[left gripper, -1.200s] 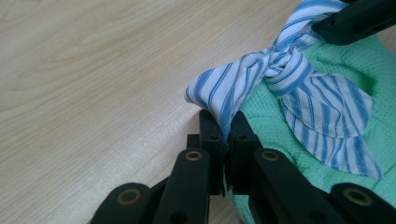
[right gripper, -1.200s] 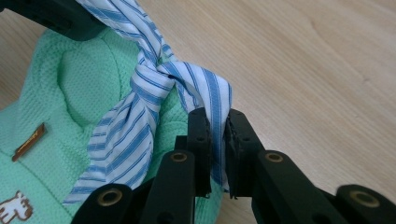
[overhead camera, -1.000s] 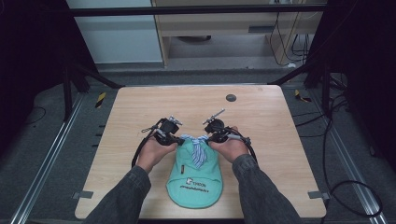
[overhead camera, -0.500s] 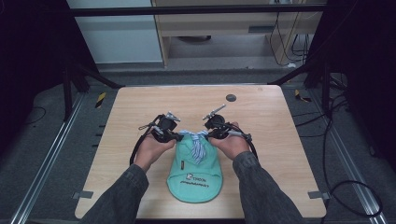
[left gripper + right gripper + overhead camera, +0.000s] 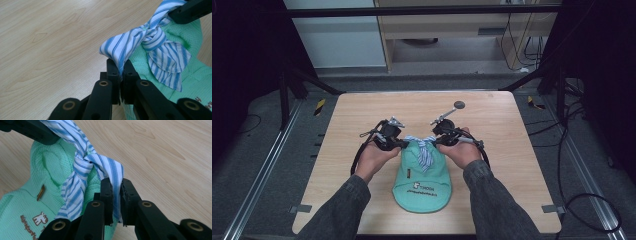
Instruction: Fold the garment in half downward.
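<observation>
1. The left gripper (image 5: 121,72) has its fingers clamped on one end of the striped cloth (image 5: 150,45); the right gripper (image 5: 115,192) pinches the other end the same way.
2. Between them the cloth is crossed into a knot (image 5: 83,160), lying on the far end of the green garment (image 5: 422,175), which rests flat at the near middle of the counter (image 5: 512,125).
3. The knot looks formed (likely still loose), so pulling it snug and letting go seem to remain.
4. The counter is pale wood, bare but for a small dark disc (image 5: 459,104) near the far edge; dark floor, cables and a cabinet lie beyond.
</observation>
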{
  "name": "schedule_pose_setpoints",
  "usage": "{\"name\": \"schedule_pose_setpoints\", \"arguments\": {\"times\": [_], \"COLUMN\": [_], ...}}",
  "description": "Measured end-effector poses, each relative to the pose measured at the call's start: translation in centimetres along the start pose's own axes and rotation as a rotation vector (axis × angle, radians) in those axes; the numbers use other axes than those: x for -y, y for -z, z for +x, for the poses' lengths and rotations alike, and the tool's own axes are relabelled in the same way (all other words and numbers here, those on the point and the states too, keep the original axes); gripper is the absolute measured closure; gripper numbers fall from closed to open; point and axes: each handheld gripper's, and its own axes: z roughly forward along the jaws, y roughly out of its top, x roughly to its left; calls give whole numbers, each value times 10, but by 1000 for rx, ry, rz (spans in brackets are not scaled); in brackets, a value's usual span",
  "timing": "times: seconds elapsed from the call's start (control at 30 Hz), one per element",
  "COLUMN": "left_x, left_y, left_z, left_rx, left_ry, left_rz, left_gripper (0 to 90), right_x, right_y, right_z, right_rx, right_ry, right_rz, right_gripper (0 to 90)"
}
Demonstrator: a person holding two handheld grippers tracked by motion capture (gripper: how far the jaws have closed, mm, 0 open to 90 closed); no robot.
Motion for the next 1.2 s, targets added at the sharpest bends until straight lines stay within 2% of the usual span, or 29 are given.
{"name": "schedule_pose_setpoints", "arguments": {"times": [0.5,1.07,1.2], "left_x": [-9,-14,-15], "left_y": [8,11,13], "left_z": [1,3,3], "left_rx": [-17,-22,-26], "left_ry": [-20,-22,-24], "left_rz": [-20,-34,-37], "left_gripper": [869,868,868], "right_x": [-7,-13,-14], "right_y": [7,12,13], "right_z": [-2,-4,-4], "right_rx": [11,24,22], "right_ry": [4,24,15], "right_rz": [-25,-31,-35], "right_gripper": [814,815,815]}}
